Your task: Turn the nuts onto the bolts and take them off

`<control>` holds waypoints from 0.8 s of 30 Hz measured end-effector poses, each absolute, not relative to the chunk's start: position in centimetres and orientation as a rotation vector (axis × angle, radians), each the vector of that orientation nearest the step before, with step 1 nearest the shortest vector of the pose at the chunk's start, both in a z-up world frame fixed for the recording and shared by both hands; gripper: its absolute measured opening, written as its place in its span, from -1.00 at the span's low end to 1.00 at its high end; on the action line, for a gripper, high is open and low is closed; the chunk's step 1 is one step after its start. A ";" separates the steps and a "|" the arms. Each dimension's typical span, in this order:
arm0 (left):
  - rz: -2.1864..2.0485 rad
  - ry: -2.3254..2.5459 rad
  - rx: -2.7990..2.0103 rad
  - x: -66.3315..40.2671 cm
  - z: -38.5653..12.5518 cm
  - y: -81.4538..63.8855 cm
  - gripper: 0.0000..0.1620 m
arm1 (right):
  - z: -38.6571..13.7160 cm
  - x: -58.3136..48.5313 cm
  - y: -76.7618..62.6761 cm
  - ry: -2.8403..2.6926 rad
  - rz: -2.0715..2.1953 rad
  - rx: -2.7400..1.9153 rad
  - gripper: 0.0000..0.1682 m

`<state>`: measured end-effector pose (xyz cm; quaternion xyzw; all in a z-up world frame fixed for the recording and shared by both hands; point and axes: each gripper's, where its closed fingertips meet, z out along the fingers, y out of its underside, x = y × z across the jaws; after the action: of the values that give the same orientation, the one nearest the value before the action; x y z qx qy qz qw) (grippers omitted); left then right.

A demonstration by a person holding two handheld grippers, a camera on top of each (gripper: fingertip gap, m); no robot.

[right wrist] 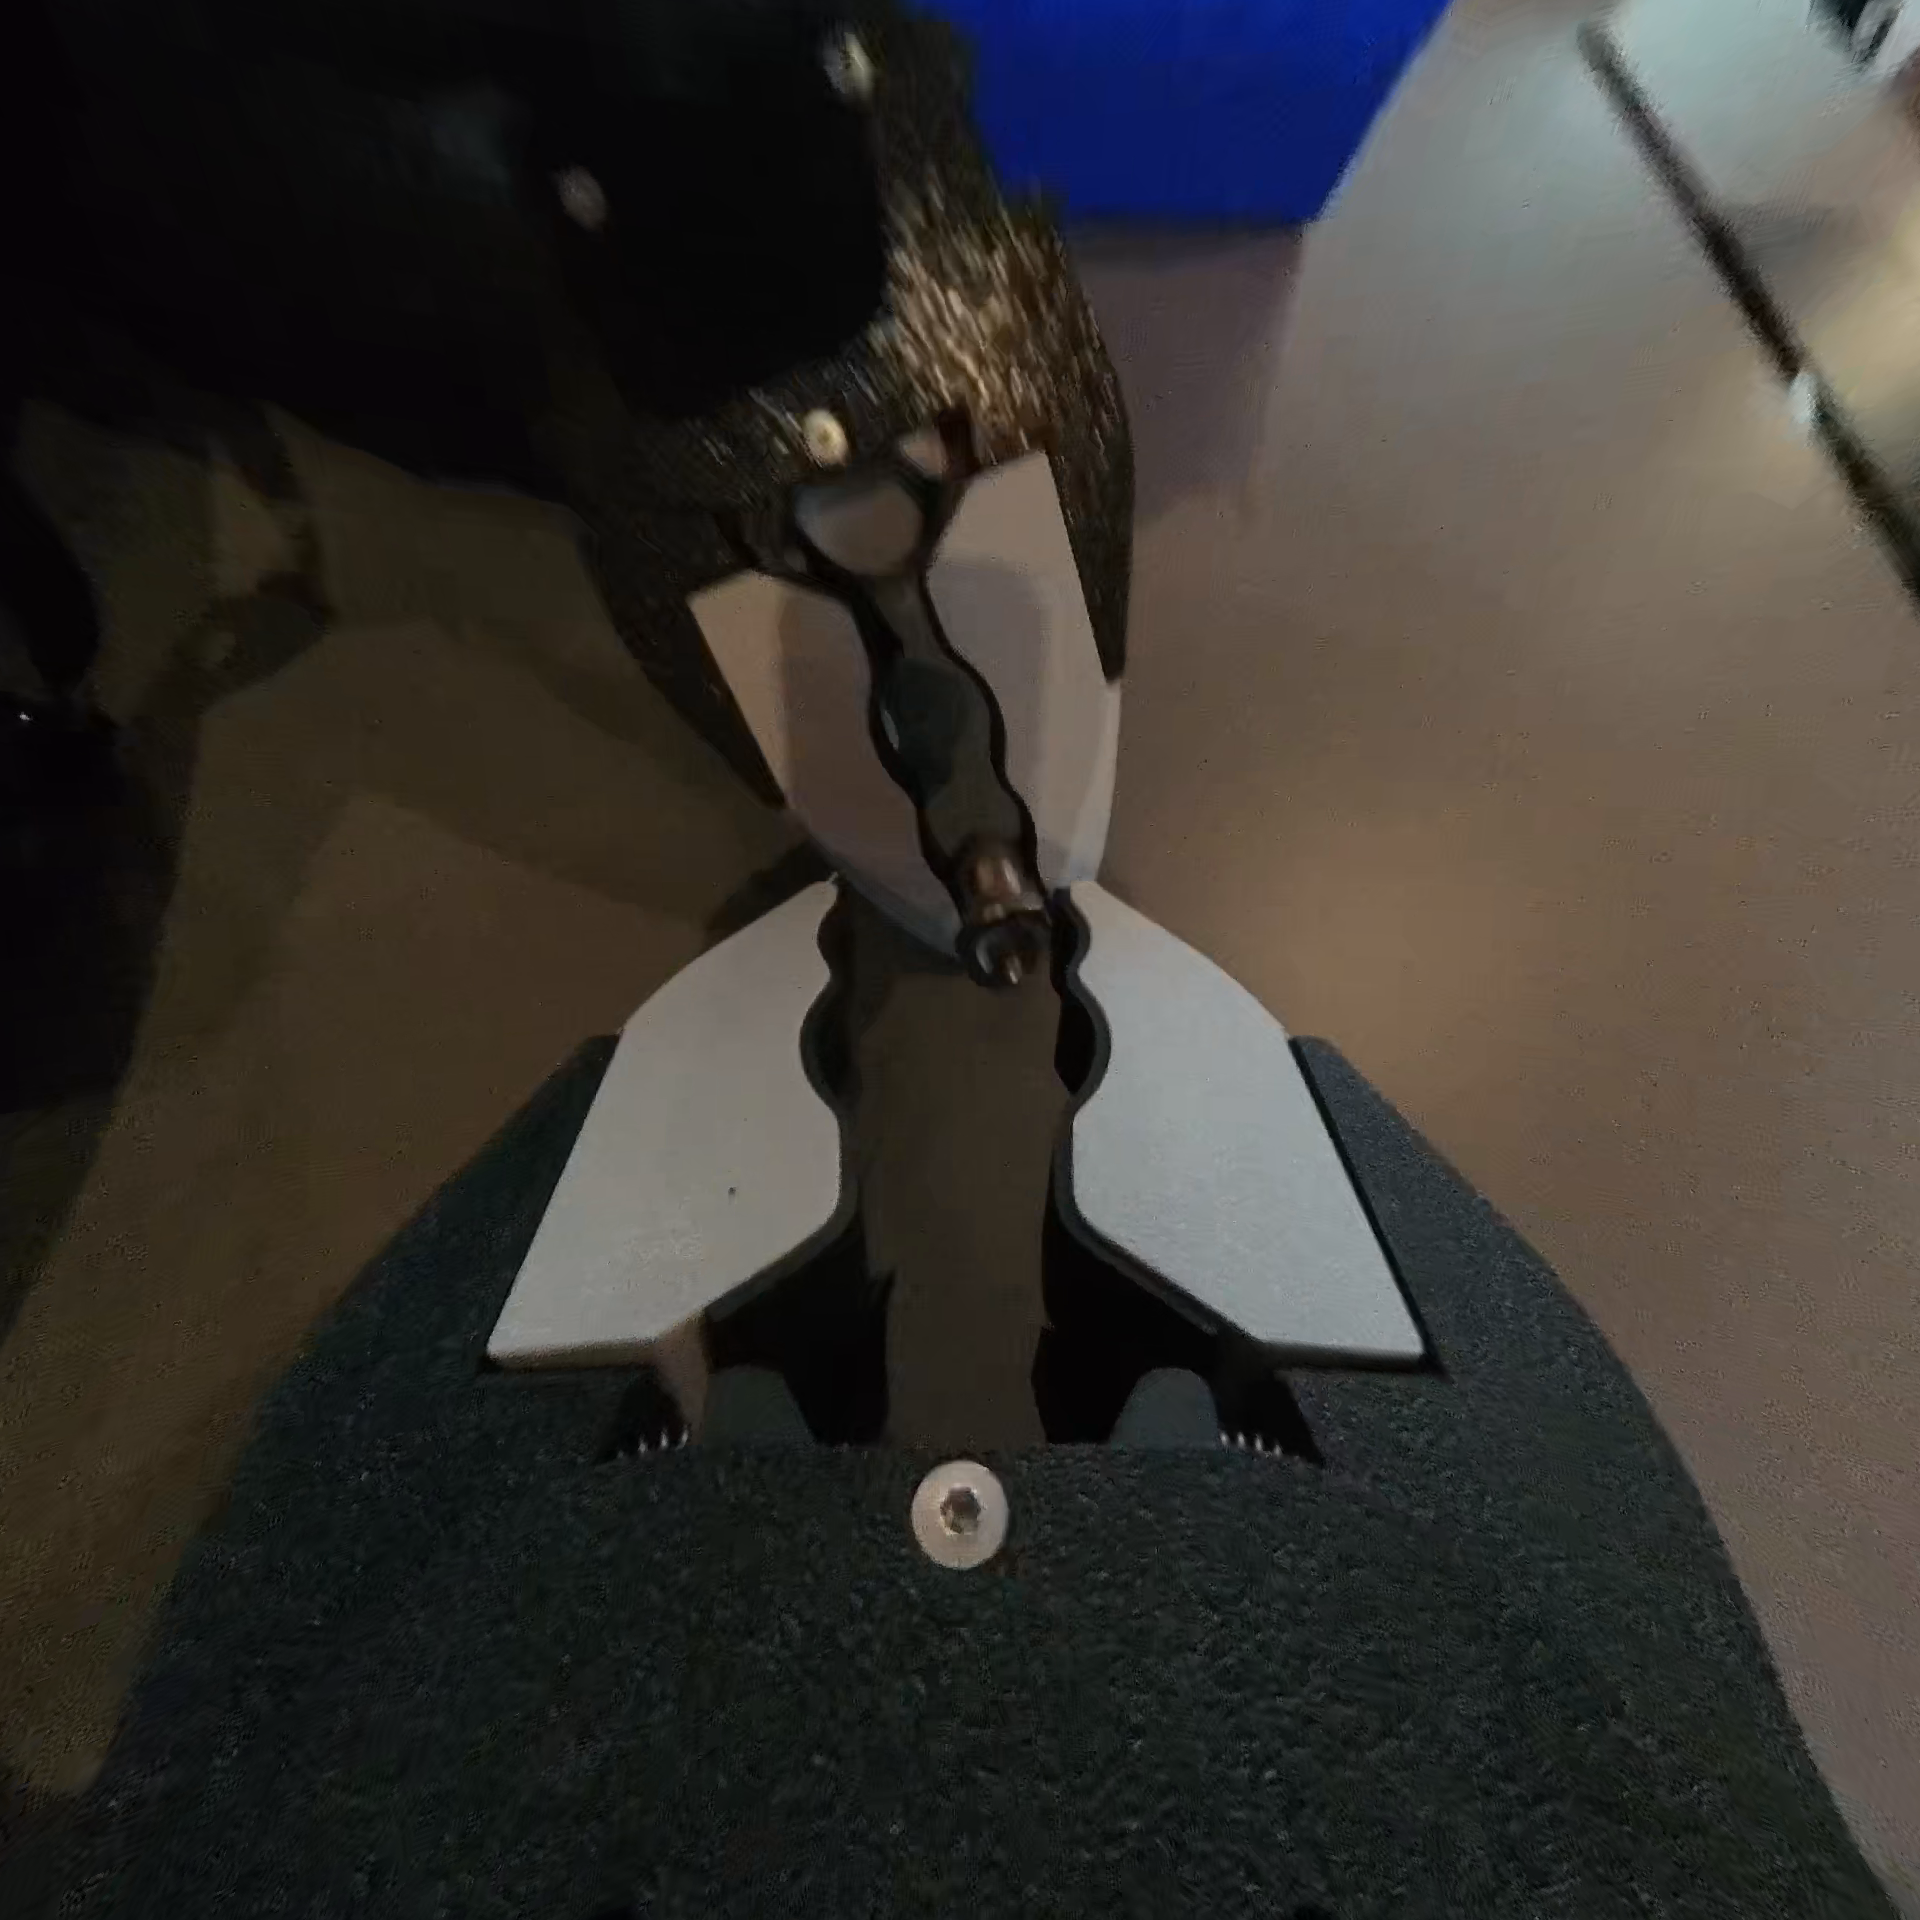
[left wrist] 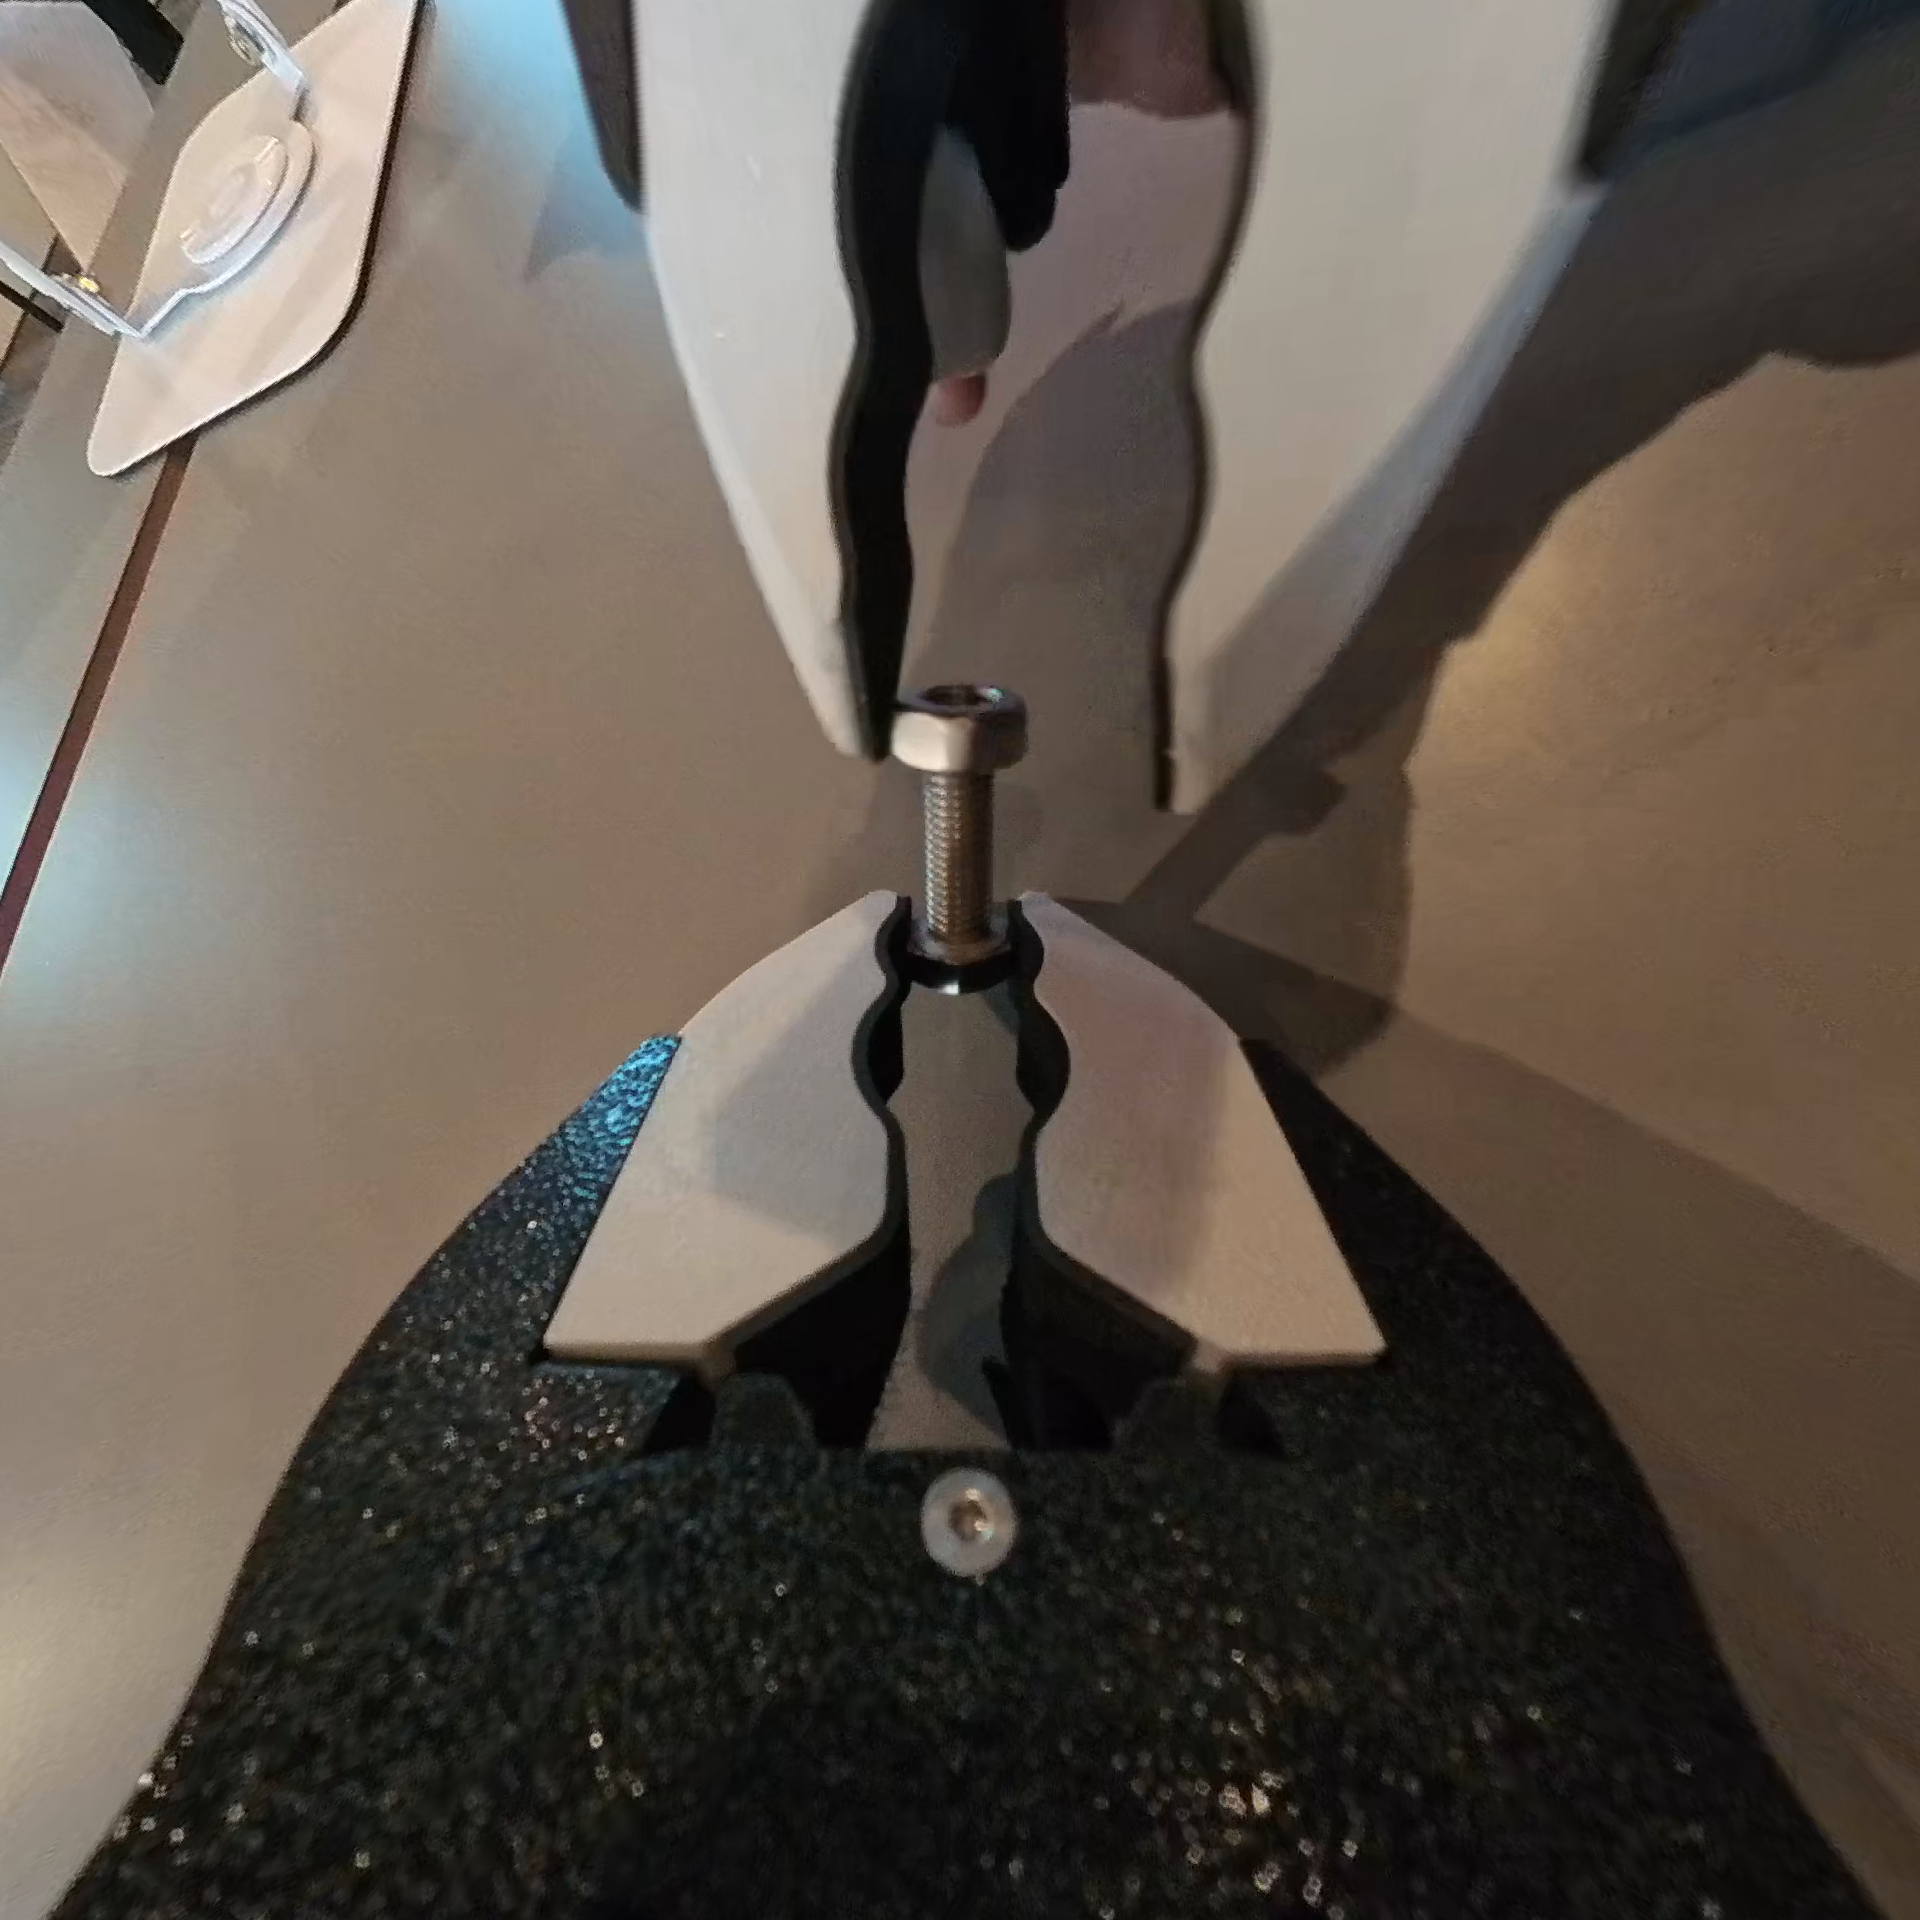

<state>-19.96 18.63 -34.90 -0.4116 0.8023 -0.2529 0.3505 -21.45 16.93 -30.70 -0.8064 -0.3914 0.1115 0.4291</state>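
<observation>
bolt (left wrist: 956,873) clamped at its lower end in left gripper (left wrist: 958,940), threads upright above the bench (left wrist: 416,727). nut (left wrist: 961,724) at bolt's top, touching one finger of the wide-open right gripper (left wrist: 1023,764).

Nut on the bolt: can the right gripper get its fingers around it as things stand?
Probably yes. The right gripper is open with the nut between its fingers, one touching a flat. The left gripper holds the bolt lower down, leaving the nut exposed.
</observation>
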 end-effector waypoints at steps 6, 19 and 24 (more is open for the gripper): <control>-0.656 2.078 -1.068 -19.9 -34.9 18.6 -0.79 | -29.9 -20.2 17.4 -0.942 0.132 -2.002 -0.68; -0.656 2.078 -1.069 -19.9 -35.0 18.6 -0.80 | -30.9 -19.5 17.3 -0.874 0.200 -2.104 -0.66; -0.658 2.077 -1.068 -19.9 -35.0 18.6 -0.80 | -31.2 -20.3 17.2 -0.849 0.296 -2.127 -0.72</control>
<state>-19.87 18.63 -34.96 -0.4125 0.8019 -0.2539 0.3498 -20.33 17.16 -31.17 -0.8425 -0.3362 0.1174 0.4041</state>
